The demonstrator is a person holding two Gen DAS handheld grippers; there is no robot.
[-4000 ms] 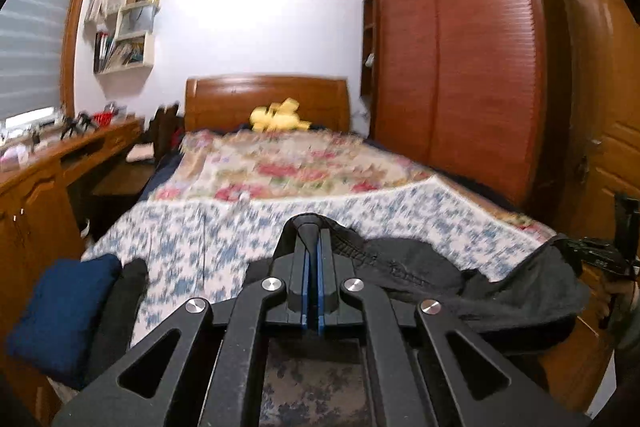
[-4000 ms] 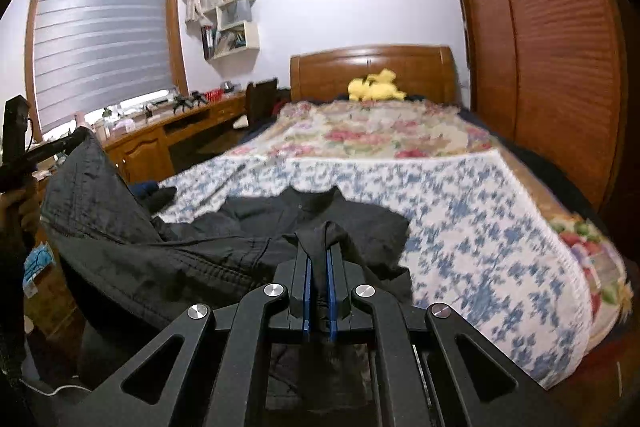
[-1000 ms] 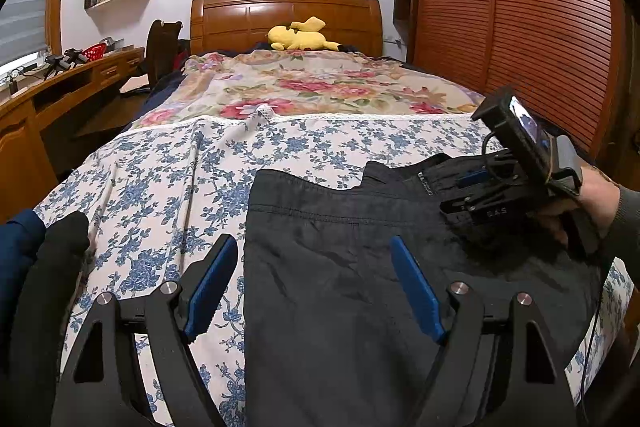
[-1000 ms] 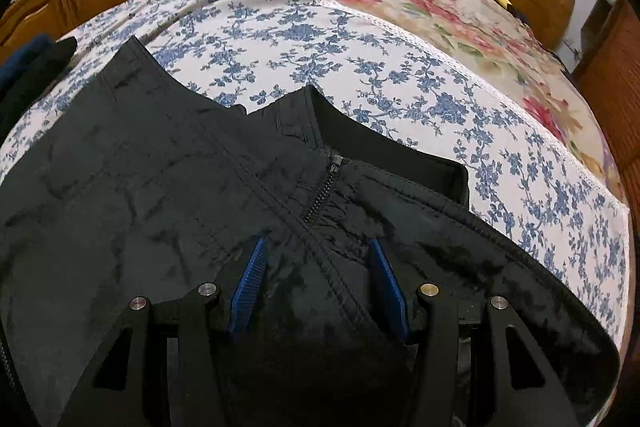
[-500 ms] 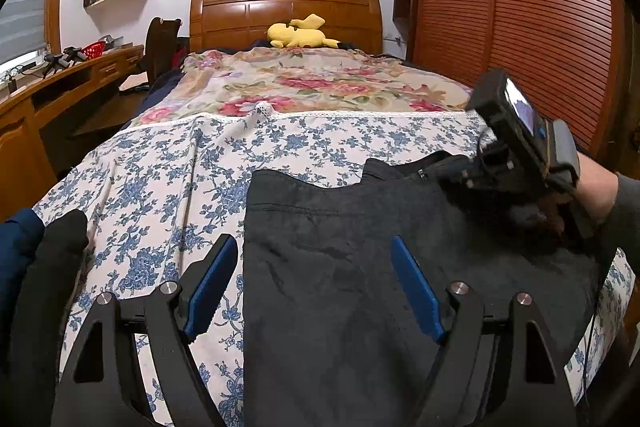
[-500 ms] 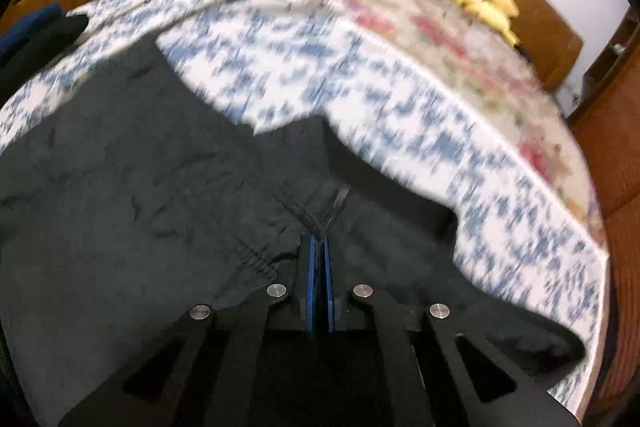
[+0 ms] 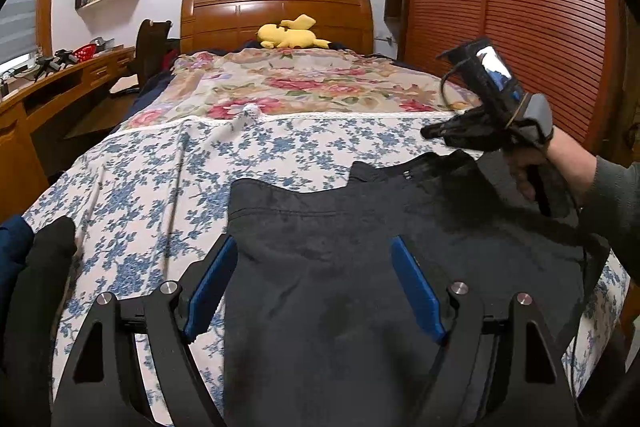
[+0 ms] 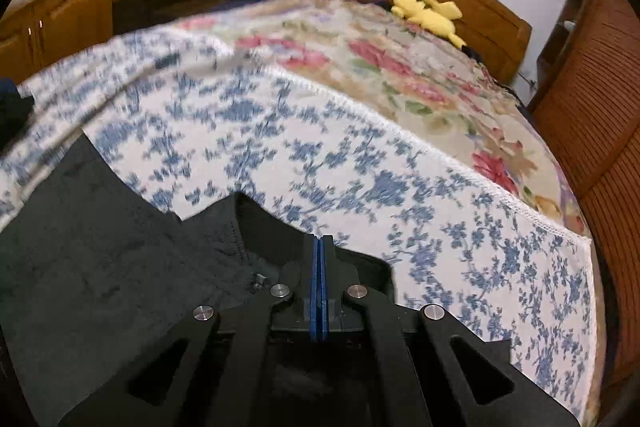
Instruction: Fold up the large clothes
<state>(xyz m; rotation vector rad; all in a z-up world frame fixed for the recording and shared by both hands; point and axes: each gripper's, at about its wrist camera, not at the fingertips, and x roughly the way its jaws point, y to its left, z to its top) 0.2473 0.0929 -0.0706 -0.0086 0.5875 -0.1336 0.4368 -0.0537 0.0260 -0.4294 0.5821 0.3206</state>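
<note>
Left wrist view: black jacket (image 7: 360, 267) lies flat on bed (image 7: 160, 187), soft, limp, light; right gripper (image 7: 430, 131) clamps its collar edge, best hold there; left gripper (image 7: 316, 291) gapes empty.

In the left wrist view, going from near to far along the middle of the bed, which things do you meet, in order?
left gripper → black garment → blue-flowered sheet → red-flowered bedspread → yellow plush toy → wooden headboard
</note>
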